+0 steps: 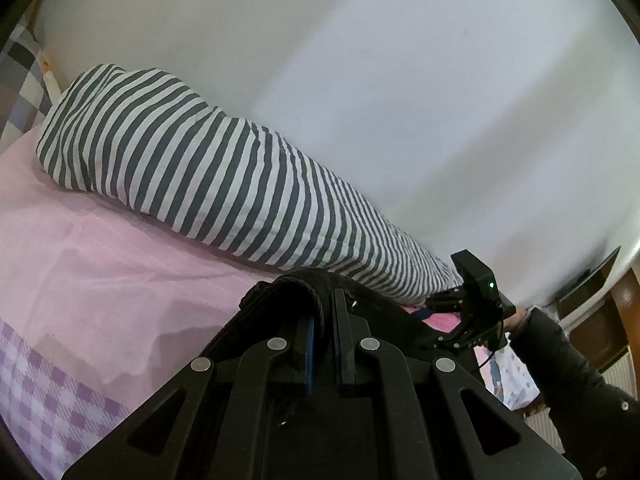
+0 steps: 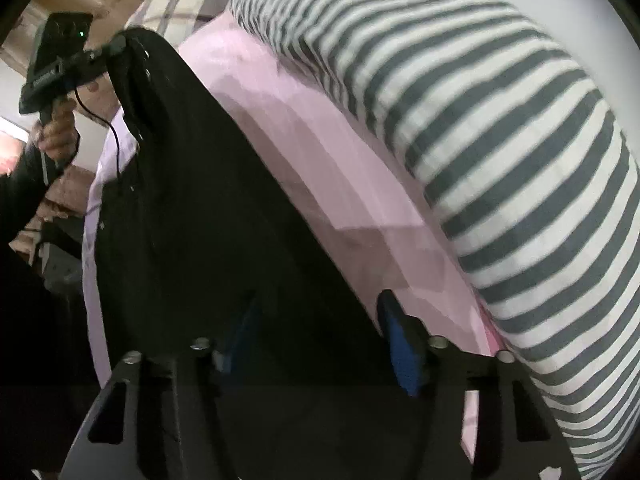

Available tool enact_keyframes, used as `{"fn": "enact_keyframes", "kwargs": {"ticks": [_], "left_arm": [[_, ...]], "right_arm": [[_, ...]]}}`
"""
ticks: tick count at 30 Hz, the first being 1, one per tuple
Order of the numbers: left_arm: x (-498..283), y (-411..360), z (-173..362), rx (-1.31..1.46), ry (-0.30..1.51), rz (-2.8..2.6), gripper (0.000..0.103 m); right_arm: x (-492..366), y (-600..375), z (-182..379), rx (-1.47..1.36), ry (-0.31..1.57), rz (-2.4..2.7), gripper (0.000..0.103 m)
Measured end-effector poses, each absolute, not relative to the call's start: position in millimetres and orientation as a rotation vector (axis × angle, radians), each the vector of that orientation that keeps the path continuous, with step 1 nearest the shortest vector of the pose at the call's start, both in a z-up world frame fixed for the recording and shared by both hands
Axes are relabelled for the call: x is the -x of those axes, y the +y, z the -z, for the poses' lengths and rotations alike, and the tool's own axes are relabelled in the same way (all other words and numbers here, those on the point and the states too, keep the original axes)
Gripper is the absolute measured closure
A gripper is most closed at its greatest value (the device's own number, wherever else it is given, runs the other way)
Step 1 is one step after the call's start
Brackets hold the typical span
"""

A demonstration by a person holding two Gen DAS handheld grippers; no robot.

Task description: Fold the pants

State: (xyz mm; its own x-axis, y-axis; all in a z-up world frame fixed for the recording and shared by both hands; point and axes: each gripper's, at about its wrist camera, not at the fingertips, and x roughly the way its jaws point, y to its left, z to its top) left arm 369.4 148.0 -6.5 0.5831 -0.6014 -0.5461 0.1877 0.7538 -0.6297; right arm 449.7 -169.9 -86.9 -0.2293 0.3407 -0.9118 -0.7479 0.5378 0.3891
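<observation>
The left gripper (image 1: 323, 312) was clamped on an edge of the black pants (image 2: 208, 216), which lay on a pink sheet (image 1: 100, 264) beside a striped bolster (image 1: 192, 168). The right gripper (image 2: 316, 320) stood with its jaws spread wide over the pants, one blue pad (image 2: 402, 344) showing at the cloth's edge.

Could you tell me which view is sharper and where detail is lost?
Left wrist view: sharp, the striped bolster crisp. Right wrist view: motion-blurred, stripes smeared, fisheye bending the bolster into an arc; the black pants read as one dark mass, hiding folds.
</observation>
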Motion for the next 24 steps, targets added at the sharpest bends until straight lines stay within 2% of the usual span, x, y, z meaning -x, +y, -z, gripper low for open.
{"fn": "enact_keyframes", "kwargs": {"ticks": [9,14,19,24], "left_arm": [[-374.8,148.1,8.8,0.542,0.848,0.450,0.096],[-376.8,147.1,10.0,0.531,0.851,0.430,0.096],[-379.4,146.5,13.6,0.507,0.856,0.402,0.096],[-377.5,141.5,13.3,0.459,0.851,0.357,0.096]], "right_arm": [[-444.8,-248.6,110.5,0.352,1.591,-0.846,0.062],[-434.8,-279.3,113.8,0.359,1.618,-0.751,0.072],[-415.1,-286.2,108.5,0.399,1.560,-0.676,0.088],[-381.4,-264.8,91.9,0.529,1.424,-0.551,0.094]]}}
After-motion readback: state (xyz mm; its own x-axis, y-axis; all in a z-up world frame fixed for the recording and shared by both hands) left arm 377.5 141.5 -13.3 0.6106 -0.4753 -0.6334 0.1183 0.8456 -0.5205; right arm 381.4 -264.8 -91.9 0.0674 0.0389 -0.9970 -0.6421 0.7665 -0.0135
